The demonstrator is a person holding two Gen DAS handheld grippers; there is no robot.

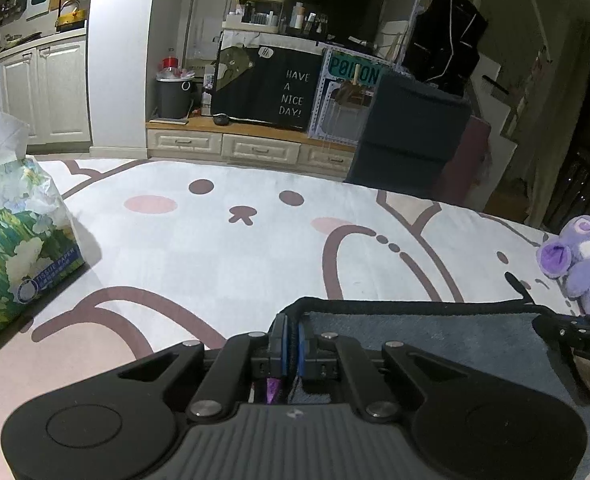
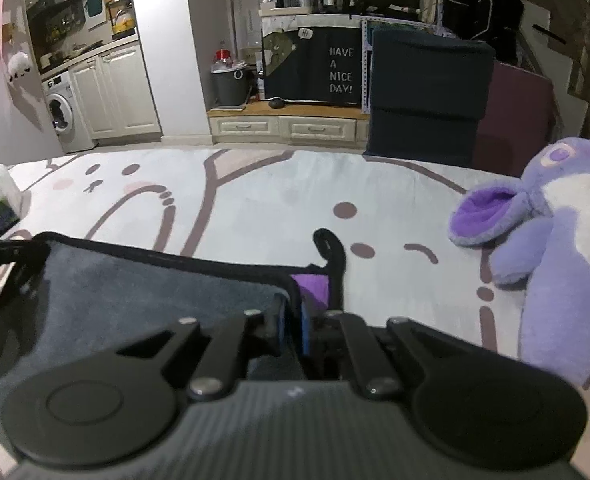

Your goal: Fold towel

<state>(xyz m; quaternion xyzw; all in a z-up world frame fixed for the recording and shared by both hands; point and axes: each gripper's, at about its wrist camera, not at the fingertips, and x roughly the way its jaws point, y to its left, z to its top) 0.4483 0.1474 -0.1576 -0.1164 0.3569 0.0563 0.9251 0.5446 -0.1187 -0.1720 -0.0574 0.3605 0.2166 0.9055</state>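
Observation:
A grey towel with black trim lies on a white cartoon-print blanket. My left gripper is shut on the towel's left corner, its blue pads pinching the black edge. My right gripper is shut on the towel's right corner, where a purple underside and a black hanging loop show. The far edge of the towel runs taut between the two grippers. The right gripper's tip also shows at the right edge of the left wrist view.
A floral tissue pack stands on the blanket at the left. A purple plush toy lies at the right. Beyond the blanket are a dark fabric drawer unit and a low cabinet.

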